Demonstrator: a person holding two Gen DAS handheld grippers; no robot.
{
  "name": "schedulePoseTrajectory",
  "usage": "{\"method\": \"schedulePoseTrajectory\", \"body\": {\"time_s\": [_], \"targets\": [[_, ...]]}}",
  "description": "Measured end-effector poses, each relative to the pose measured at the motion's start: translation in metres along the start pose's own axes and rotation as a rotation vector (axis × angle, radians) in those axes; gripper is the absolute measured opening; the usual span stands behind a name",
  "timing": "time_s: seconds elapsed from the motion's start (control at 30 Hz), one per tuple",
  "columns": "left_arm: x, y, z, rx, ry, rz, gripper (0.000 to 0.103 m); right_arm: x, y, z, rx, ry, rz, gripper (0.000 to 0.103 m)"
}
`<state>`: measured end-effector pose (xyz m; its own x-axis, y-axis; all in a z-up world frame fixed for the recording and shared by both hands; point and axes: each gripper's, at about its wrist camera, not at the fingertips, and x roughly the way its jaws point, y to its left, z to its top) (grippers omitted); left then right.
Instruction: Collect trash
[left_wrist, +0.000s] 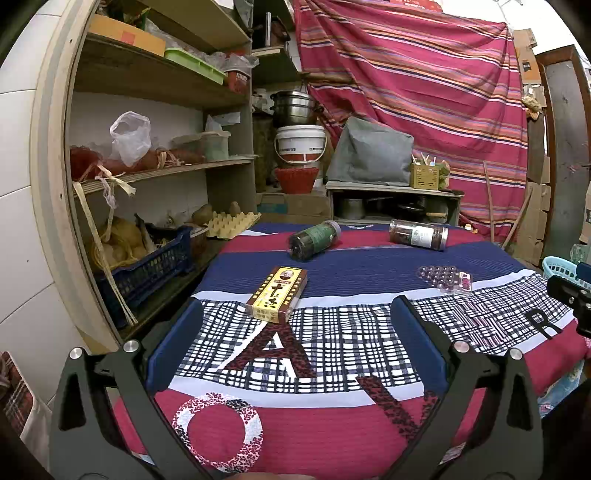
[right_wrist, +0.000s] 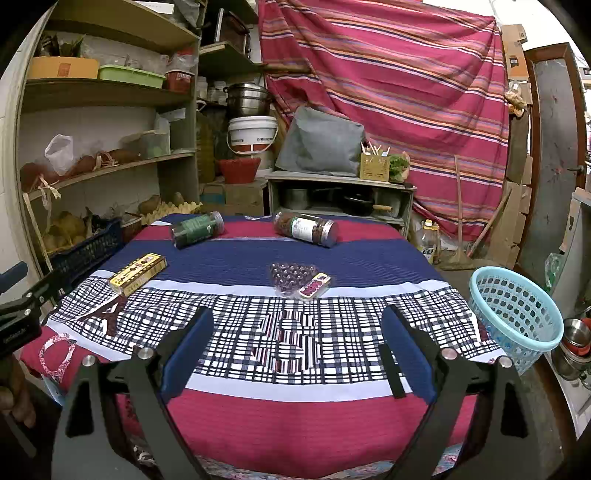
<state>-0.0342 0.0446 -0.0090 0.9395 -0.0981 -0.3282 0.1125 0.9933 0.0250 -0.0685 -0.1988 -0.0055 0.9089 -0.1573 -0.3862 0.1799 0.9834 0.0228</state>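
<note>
Cluttered wooden shelves (left_wrist: 159, 88) left, striped red drape (right_wrist: 388, 81) behind, grey low cabinet (right_wrist: 340, 199) between.

- In your left wrist view, the light blue basket (left_wrist: 557, 266) at 3 o'clock is cut off by the frame edge; only a sliver of rim shows.
- There too, your right claw (left_wrist: 576, 295) shows as a dark fragment at 3 o'clock; its fingers are out of frame.
- In your right wrist view, your left claw (right_wrist: 22, 310) at 9 o'clock is likewise cropped.
- The print on the yellow box (left_wrist: 277, 294) is too small to read.
- The steel cups (right_wrist: 574, 347) at 4 o'clock run off the edge.
</note>
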Motion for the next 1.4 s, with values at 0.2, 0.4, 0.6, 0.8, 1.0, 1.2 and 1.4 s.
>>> {"method": "schedulePoseTrajectory", "body": {"time_s": [0.2, 0.4, 0.6, 0.8, 1.0, 1.2, 1.4], "targets": [[-0.0001, 0.0, 0.0002, -0.001, 0.001, -0.001, 0.098, 0.0001, 0.0004, 0.0002, 0.001, -0.002, -0.001, 0.093], [0.0003, 0.0003, 0.0005, 0.0, 0.001, -0.001, 0.098, -0.0014, -0.0014, -0.0016, 0.002, 0.0, -0.001, 0.093], [0.0002, 0.0002, 0.0009, 0.0, 0.001, 0.0, 0.098, -0.0015, -0.0012, -0.0018, 0.001, 0.001, 0.0, 0.093], [0.0003, 0.0005, 0.0008, -0.001, 0.002, -0.001, 0.098, -0.0019, -0.0005, -0.0015, 0.0, -0.001, -0.002, 0.093], [0.0004, 0.0007, 0.0009, -0.001, 0.002, -0.002, 0.098, -0.0013, -0.0003, -0.0014, -0.001, 0.002, 0.0, 0.093], [0.0003, 0.0005, 0.0011, -0.001, 0.002, -0.003, 0.098, -0.0016, 0.0001, -0.0012, 0.002, 0.001, -0.001, 0.093], [-0.0001, 0.0002, 0.0007, -0.003, 0.002, -0.002, 0.098, -0.0019, -0.0004, -0.0011, -0.001, -0.001, -0.001, 0.093]]}}
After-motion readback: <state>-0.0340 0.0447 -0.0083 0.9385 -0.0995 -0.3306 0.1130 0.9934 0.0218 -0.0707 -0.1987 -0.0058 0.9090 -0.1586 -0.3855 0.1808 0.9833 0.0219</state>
